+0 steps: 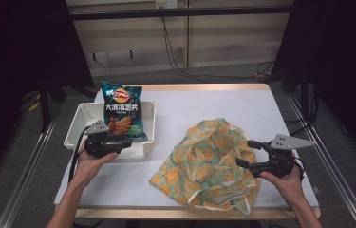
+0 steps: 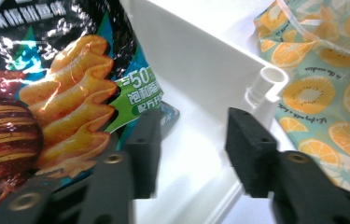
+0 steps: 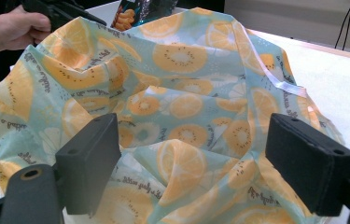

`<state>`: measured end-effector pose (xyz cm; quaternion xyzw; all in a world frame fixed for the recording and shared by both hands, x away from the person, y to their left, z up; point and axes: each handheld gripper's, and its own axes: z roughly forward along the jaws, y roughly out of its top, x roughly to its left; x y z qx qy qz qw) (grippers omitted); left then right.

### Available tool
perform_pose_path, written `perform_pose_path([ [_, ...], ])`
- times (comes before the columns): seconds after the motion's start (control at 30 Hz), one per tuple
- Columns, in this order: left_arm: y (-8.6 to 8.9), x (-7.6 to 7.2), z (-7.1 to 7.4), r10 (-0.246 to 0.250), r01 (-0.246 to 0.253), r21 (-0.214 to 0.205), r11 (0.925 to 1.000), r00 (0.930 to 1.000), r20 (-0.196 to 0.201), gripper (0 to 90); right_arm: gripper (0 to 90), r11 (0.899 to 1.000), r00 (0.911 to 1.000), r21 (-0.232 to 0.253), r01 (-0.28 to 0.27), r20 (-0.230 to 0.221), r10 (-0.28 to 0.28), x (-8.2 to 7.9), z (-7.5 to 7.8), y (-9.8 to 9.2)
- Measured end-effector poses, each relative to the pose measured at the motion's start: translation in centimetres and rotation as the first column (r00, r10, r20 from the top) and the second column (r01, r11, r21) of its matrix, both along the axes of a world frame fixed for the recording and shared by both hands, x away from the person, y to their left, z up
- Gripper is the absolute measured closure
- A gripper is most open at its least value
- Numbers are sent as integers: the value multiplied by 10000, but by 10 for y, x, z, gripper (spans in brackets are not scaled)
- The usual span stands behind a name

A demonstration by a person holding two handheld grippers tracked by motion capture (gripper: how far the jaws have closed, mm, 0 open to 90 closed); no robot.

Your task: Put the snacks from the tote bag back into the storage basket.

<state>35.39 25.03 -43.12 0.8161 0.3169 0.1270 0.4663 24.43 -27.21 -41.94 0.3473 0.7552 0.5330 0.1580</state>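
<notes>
Now the left gripper [image 1: 127, 142], jaws parted and holding nothing, hovers beside the glossy teal crisp packet [image 1: 123, 113] in the white plastic bin [image 1: 81, 119]; at four o'clock, the right gripper [image 1: 247, 153] gapes over the orange-print fabric bag [image 1: 209, 161].

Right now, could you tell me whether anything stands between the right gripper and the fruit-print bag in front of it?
Nothing visible does. The right gripper has its jaws open at the edge of the fruit-print bag, whose crumpled fabric lies directly ahead of them in the right gripper view. The chip bag stands apart in the white bin.
</notes>
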Motion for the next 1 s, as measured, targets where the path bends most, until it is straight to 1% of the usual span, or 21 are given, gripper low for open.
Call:
perform_pose_path([
  [0.03,0,-3,1,1,-1,-21,10000,9999,110,522,172,10000,10000,8,26,-41,-26,0,0,0],
  [0.13,-2,-13,5,177,-177,-1,9998,9990,402,439,172,10000,10000,12,57,-10,-57,-1,0,0],
  [0.2,-2,-18,7,332,-324,-166,9993,9984,466,349,172,10000,10000,32,65,-33,-65,-2,1,0],
  [0.3,-2,-27,11,596,-582,-194,9981,9945,863,263,170,10000,9999,22,95,36,-95,-3,2,-1],
  [0.33,-1,-31,12,662,-643,-236,9977,9937,900,223,167,10000,9999,19,91,56,-91,-3,2,-1],
  [0.43,-1,-41,15,684,-663,-249,9975,9933,934,153,164,9998,9998,43,177,127,-178,-7,5,-3],
  [0.5,-1,-49,17,733,-700,-355,9969,9921,1020,133,159,9997,9996,-53,251,153,-250,-11,6,-4],
  [0.57,-1,-57,17,734,-701,-315,9970,9903,1179,113,158,9995,9995,-108,311,99,-309,-16,5,-8],
  [0.6,-2,-61,17,693,-649,-413,9970,9908,1159,103,157,9992,9992,-136,383,95,-382,-18,5,-10],
  [0.63,-2,-65,17,656,-615,-396,9973,9915,1121,100,156,9991,9991,-101,418,50,-418,-20,4,-12],
  [0.67,-2,-68,15,537,-485,-548,9973,9938,978,88,156,9987,9988,-106,499,15,-499,-23,3,-14],
  [0.7,-2,-73,15,609,-543,-722,9959,9939,923,77,156,9984,9984,-85,564,1,-564,-25,2,-16],
  [0.73,-2,-77,14,736,-664,-731,9951,9922,1001,77,156,9981,9981,-74,610,-10,-610,-27,1,-18],
  [0.77,-2,-81,13,739,-680,-588,9959,9918,1044,68,156,9978,9978,-68,667,-8,-667,-30,-1,-20],
  [0.8,-2,-85,12,863,-806,-553,9952,9904,1079,56,156,9973,9973,-54,730,-41,-730,-32,-2,-21],
  [0.83,-2,-89,11,931,-860,-696,9939,9900,1061,56,156,9970,9970,-84,772,-48,-772,-33,-4,-22],
  [0.87,-2,-94,10,1114,-1034,-750,9918,9874,1122,55,156,9964,9964,-90,847,-53,-847,-35,-5,-23],
  [0.9,-1,-97,8,1187,-1095,-848,9904,9865,1131,51,156,9957,9956,-60,927,-93,-928,-36,-6,-24],
  [0.93,-2,-100,5,1289,-1188,-926,9886,9853,1124,47,156,9953,9952,-71,967,-126,-968,-37,-7,-26],
  [0.97,-2,-103,-1,1467,-1350,-1043,9853,9826,1140,48,156,9947,9946,-53,1030,-111,-1031,-37,-8,-27],
  [1.0,-3,-103,-8,1446,-1348,-1127,9844,9860,835,47,156,9938,9938,-26,1108,-92,-1108,-38,-10,-28],
])
